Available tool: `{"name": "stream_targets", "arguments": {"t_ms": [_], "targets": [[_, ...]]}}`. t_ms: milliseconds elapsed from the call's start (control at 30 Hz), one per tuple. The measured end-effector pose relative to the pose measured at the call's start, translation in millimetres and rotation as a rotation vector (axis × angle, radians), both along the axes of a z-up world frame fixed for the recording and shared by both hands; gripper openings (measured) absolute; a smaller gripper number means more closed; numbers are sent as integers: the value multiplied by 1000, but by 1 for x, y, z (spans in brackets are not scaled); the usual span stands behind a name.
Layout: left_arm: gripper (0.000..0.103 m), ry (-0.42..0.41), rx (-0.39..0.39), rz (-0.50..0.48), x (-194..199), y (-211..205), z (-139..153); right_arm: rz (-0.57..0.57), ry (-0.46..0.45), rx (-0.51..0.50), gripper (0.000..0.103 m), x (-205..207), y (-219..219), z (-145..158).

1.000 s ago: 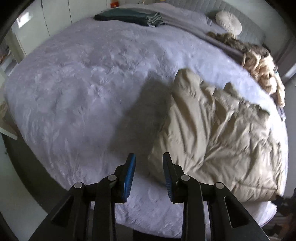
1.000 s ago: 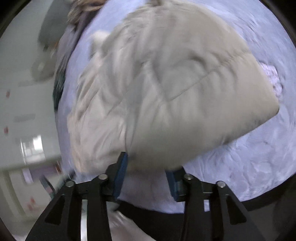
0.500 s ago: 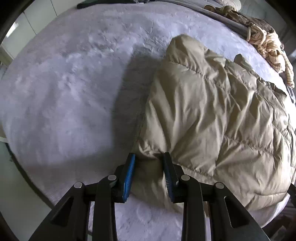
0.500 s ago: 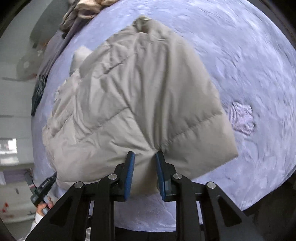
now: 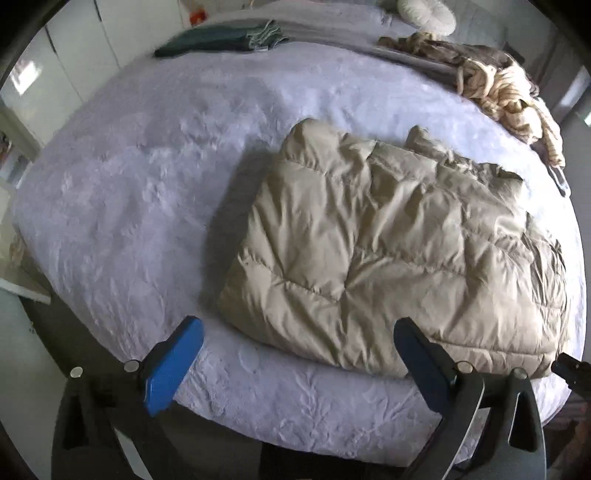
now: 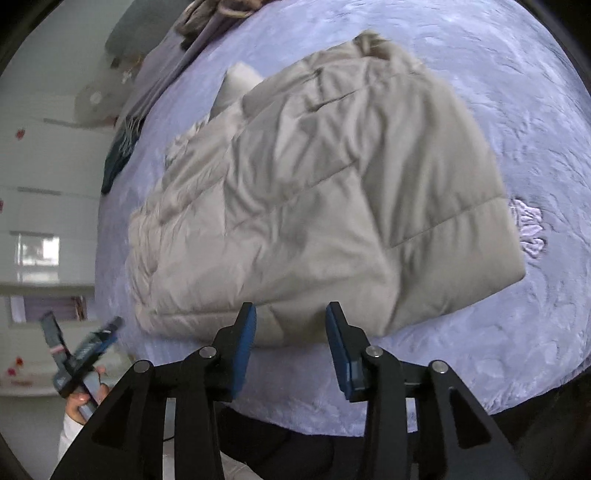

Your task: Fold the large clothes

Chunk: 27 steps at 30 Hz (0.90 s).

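A beige quilted puffer jacket point(image 5: 388, 240) lies folded on the bed. My left gripper point(image 5: 297, 332) hovers over its near left edge, the jaws opening to full width with no pad touching the fabric. In the right wrist view the jacket point(image 6: 325, 184) fills the middle. My right gripper point(image 6: 291, 314) is at its near hem, jaws opening; the hem shows between the blue pads but they do not press on it. The left gripper point(image 6: 85, 350), held in a hand, appears at the lower left of that view.
The bed has a lilac textured cover point(image 5: 129, 184), and its near edge runs just under both grippers. At the far side lie a dark green folded cloth point(image 5: 221, 40), a cream knitted blanket point(image 5: 509, 88) and a round pillow point(image 5: 428, 14). White cupboards point(image 5: 74, 55) stand behind.
The left jaws, narrow over the jacket's near corner half a second ago, have sprung wide and drawn back. The right jaws have parted from the hem they pinched. The jacket has settled on the bed.
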<state>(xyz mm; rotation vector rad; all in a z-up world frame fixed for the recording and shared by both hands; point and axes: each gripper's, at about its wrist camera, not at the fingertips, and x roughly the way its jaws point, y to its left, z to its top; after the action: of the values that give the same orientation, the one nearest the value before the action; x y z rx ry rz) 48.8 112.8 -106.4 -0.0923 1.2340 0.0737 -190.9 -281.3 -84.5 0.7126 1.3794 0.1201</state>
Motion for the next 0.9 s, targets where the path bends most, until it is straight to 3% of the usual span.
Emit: {"name": "stream_targets", "arguments": {"t_ms": [300,433,633,700,900], "targets": [[103,39,-2,-74,23,14,-10,-13,7,-27,48,17,37,-3],[103,48,8,-123,45,28,-12,7,-1,-61,80,37,72,1],[103,68,8,-171,80,49,-23,-1,-26,-124,84,59,106,7],[103,82,-5,-187,90,55,-30,5,-10,-128,91,68,120,4],[103,97,-3,-243,114,63,-52,-8,56,-154,92,81,144,-2]]}}
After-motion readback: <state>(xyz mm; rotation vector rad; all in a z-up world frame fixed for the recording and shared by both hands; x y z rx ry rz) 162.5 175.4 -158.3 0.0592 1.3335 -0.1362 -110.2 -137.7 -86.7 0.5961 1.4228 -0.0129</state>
